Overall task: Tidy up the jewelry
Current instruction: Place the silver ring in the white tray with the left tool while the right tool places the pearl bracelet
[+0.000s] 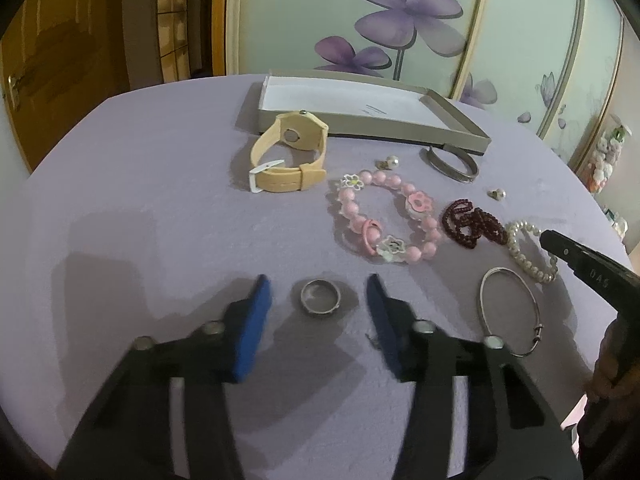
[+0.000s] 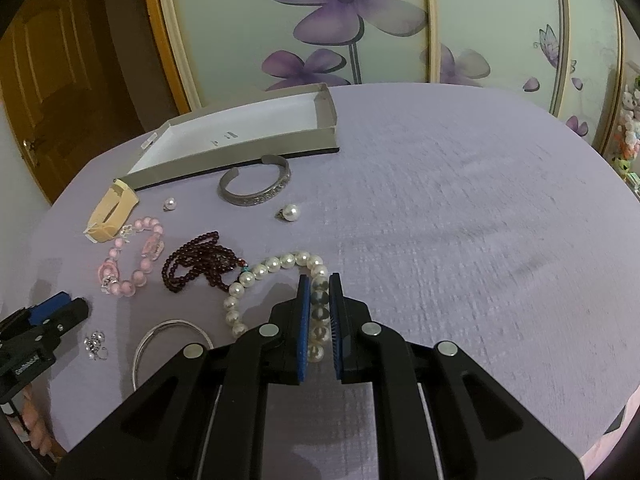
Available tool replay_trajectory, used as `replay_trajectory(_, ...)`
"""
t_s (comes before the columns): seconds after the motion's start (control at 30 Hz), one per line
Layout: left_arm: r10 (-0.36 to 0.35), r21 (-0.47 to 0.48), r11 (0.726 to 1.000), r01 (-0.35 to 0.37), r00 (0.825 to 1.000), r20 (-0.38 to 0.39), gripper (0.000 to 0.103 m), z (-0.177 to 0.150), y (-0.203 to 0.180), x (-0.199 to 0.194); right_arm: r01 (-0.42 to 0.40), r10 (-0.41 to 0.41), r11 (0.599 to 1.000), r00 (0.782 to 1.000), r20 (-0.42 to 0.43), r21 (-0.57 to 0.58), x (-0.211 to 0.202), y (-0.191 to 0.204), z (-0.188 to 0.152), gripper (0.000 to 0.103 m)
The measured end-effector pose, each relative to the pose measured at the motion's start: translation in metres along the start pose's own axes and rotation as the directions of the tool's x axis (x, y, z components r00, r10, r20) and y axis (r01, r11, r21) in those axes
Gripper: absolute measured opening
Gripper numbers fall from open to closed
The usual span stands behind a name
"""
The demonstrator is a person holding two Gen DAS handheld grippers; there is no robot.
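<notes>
Altogether, nine pieces of jewelry are counted on the lilac cloth [image 2: 440, 200]: one beige watch [image 1: 286, 156], one pink bead bracelet [image 1: 386, 218], one dark red bead strand [image 1: 474, 224], one pearl bracelet [image 2: 272, 276], one thin wire bangle [image 1: 510, 312], one grey cuff [image 2: 256, 184], one silver ring [image 1: 320, 297] and two loose pearl earrings [image 2: 290, 213]. A small cluster of tiny silver pieces [image 2: 94, 345] is seen in the right view; their number cannot be told. One shallow grey box [image 2: 240, 156] is set at the far side, open and white inside.

The ring is laid flat, hole upward, between the blue pads of the left gripper [image 1: 320, 288], which stand apart on either side without touching it. The pearl bracelet is laid flat as an oval loop, its long axis running away from the camera and leaning left; its near side is clamped between the pads of the right gripper [image 2: 319, 286]. The watch is stood on its edge, strap buckled in a loop, just in front of the box.
</notes>
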State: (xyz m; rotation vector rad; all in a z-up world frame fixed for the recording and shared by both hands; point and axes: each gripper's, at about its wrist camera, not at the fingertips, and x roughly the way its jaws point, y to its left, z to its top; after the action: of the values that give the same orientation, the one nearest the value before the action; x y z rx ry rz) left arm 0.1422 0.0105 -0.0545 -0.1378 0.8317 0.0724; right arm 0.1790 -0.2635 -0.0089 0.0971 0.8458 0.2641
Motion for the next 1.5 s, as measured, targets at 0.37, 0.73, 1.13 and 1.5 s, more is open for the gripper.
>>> replay_trajectory(0.37,-0.008,-0.021,1.000,0.008,1.000,0.010,0.021,0.004,0.009,-0.003,-0.048,0.048,0.999,0.997,0.067,-0.003,-0.020,-0.002,0.012,0.010)
replay_trajectory(0.73,-0.008,-0.016,1.000,0.010,0.996,0.092,0.021,0.037,0.030,-0.035,-0.065,0.076,0.995,0.982,0.173,-0.069,-0.047,0.010,0.047,0.010)
replay_trajectory(1.13,-0.059,0.009,0.998,0.059,0.990,0.130,0.021,0.104,0.031,-0.038,-0.023,0.066,0.988,0.958,0.278,-0.152,-0.055,0.019,0.107,0.010)
replay_trajectory(1.5,-0.111,0.025,0.994,0.108,0.985,0.133,0.021,0.197,0.021,0.022,-0.074,0.120,0.973,0.971,0.206,-0.219,0.021,0.044,0.188,0.010)
